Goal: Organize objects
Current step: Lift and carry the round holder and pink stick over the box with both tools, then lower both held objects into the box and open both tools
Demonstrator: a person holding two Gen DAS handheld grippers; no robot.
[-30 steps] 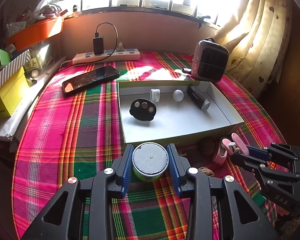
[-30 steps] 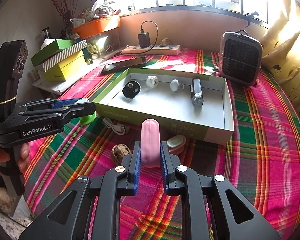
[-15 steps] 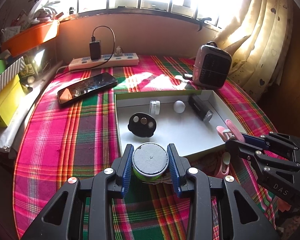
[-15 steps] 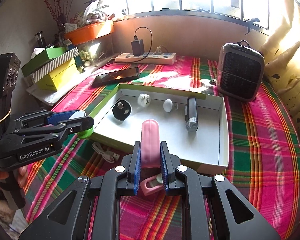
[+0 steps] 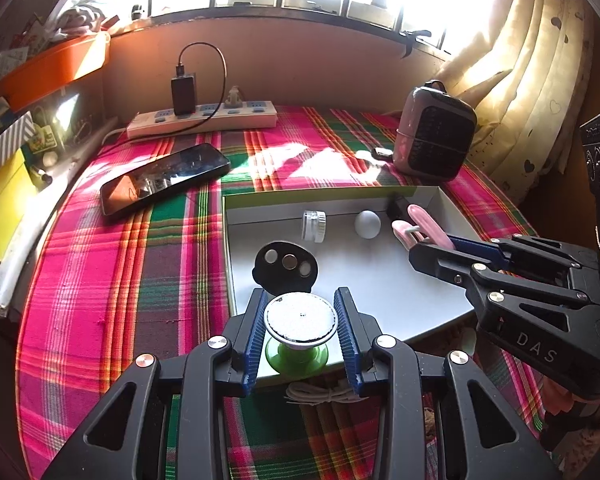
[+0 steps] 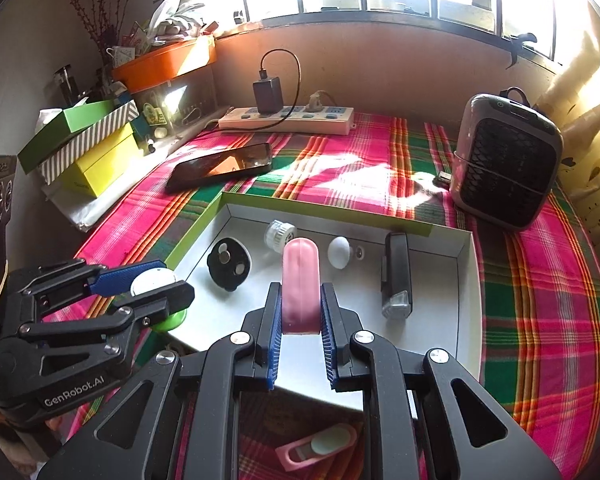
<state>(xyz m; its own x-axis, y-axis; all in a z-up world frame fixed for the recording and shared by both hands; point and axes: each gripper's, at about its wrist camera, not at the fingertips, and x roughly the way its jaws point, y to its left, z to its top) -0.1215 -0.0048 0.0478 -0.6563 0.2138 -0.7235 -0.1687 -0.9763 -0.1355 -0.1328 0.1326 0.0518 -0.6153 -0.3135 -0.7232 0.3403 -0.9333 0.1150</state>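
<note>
My left gripper (image 5: 300, 334) is shut on a green spool with a white round top (image 5: 299, 320), held above the near-left edge of the open white box (image 5: 380, 284). My right gripper (image 6: 300, 334) is shut on a pink oblong piece (image 6: 300, 280), held over the box's near side; in the left wrist view the pink piece (image 5: 424, 226) hangs over the box's right part. Inside the box lie a black disc with round inserts (image 5: 285, 266), a small white cap (image 5: 314, 226), a white ball (image 5: 367, 224) and a black oblong device (image 6: 396, 276).
A pink case (image 6: 320, 448) and a coiled white cable (image 5: 320, 394) lie on the plaid cloth near the box. A phone (image 5: 164, 178), a power strip with charger (image 5: 202, 120) and a small heater (image 5: 434, 136) stand behind the box. Stacked boxes (image 6: 84, 140) sit at left.
Both grippers have moved forward with their loads, from the cloth in front of the box to over the box's near part. The pink case and a walnut have dropped behind them.
</note>
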